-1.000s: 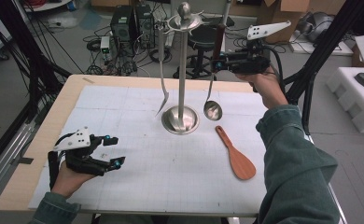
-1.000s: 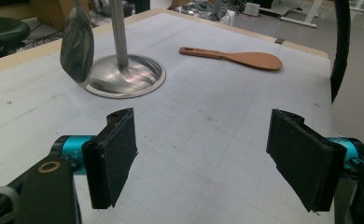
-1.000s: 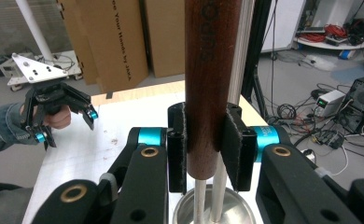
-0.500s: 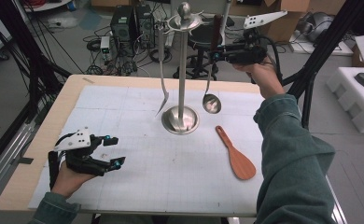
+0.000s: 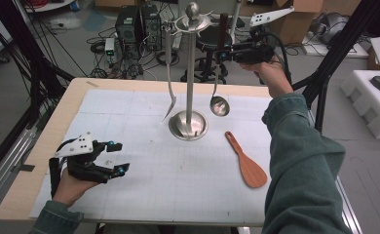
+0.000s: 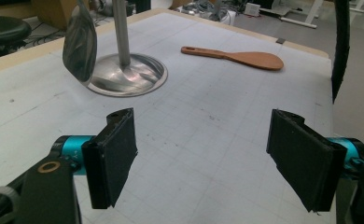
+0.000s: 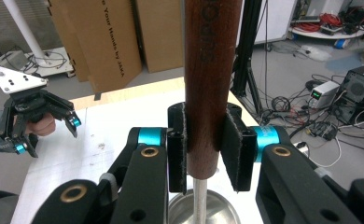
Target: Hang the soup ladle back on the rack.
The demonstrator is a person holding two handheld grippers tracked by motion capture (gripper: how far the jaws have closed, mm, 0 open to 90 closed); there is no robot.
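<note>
A steel utensil stand (image 5: 190, 73) rises from its round base (image 5: 188, 125) at the table's middle. My right gripper (image 5: 225, 54) is held high beside the stand's top, shut on the dark wooden handle (image 7: 210, 70) of a ladle. The ladle's steel bowl (image 5: 219, 106) hangs above the mat, right of the pole. A long steel utensil (image 5: 169, 92) hangs on the pole's left. A wooden rice paddle (image 5: 246, 163) lies flat to the right of the base. My left gripper (image 5: 117, 157) rests at the front left, open, with nothing between its pads (image 6: 117, 154).
A white gridded mat (image 5: 144, 195) covers most of the wooden table (image 5: 71, 105). Behind the table stand black tripod legs, cables, electronics and cardboard boxes. White foam blocks (image 5: 373, 107) sit off the table's right side. The person's green sleeve (image 5: 300, 161) crosses the right front of the mat.
My right gripper has risen slightly with the ladle, so its bowl hangs a little higher. My left gripper has kept still.
</note>
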